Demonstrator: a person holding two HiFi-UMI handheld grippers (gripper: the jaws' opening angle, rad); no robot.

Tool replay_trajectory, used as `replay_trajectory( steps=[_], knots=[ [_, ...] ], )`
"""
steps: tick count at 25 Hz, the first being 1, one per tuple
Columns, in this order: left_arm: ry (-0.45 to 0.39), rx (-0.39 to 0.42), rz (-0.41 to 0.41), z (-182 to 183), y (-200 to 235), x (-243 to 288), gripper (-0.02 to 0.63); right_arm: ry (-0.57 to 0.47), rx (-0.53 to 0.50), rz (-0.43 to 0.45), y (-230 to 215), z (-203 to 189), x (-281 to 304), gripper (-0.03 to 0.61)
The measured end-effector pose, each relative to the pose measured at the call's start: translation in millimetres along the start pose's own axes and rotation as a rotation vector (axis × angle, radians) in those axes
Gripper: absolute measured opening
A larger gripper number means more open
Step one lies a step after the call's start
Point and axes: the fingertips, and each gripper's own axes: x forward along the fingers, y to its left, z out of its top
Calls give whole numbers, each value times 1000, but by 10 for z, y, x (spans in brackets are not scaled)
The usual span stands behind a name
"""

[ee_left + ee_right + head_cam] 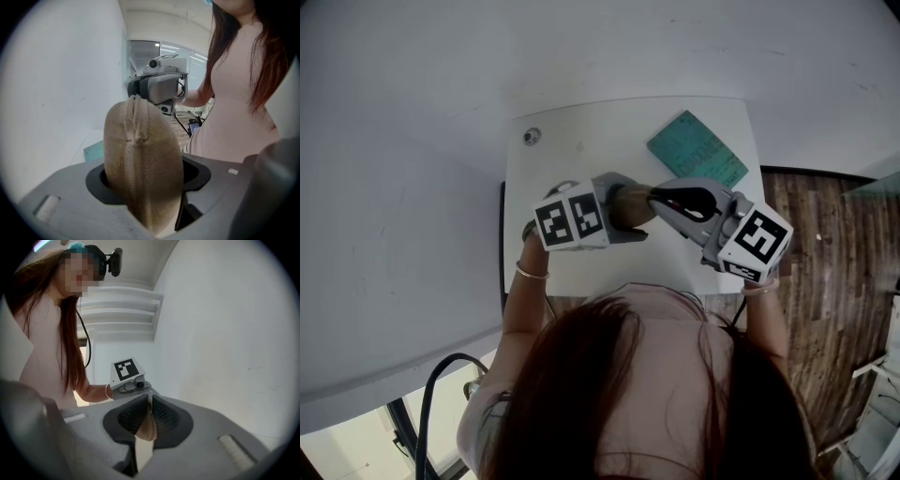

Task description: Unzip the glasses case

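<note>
Head view: a person (628,394) with long hair and a pink top leans over a white table (581,267), a gripper in each hand; the two grippers meet over the table's middle.
Case (140,150): tan, soft and oval. It sits over the middle of the table between the two grippers, and the left gripper view shows its zip seam running up the near edge.
Left gripper (617,211): reaches in from 9 o'clock. Its jaws are clamped on the sides of the case, which fills the gap between them.
Right gripper (147,425): reaches in from 3 o'clock. Its jaws are pressed together on a small pull tab (148,430) at the end of the case.
Pull tab: tan and teardrop-shaped, hanging from a thin metal link and pinched between the ribbed pads (164,416).
Card (698,150): teal, lying flat on the table at 1 o'clock from the case, well apart from it.
Round fitting (532,137): small and grey, near the table's 11 o'clock corner.
Floor (825,281): wood planks at 3 o'clock of the table.
Cable (441,375): black, looping at 7 o'clock beside the person.
</note>
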Motion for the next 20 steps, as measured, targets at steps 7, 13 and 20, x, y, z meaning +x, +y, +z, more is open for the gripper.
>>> replay_trajectory(
  steps=[7, 13, 20],
  knots=[
    [19, -3, 14, -33, 26, 7, 302, 7, 5, -21, -23, -19, -5, 20],
    [11, -8, 12, -28, 34, 1, 302, 0, -12, -28, -33, -16, -10, 6],
    [-28, -30, 10, 9, 23, -24, 299, -10, -34, -44, -44, -16, -40, 3]
  ],
)
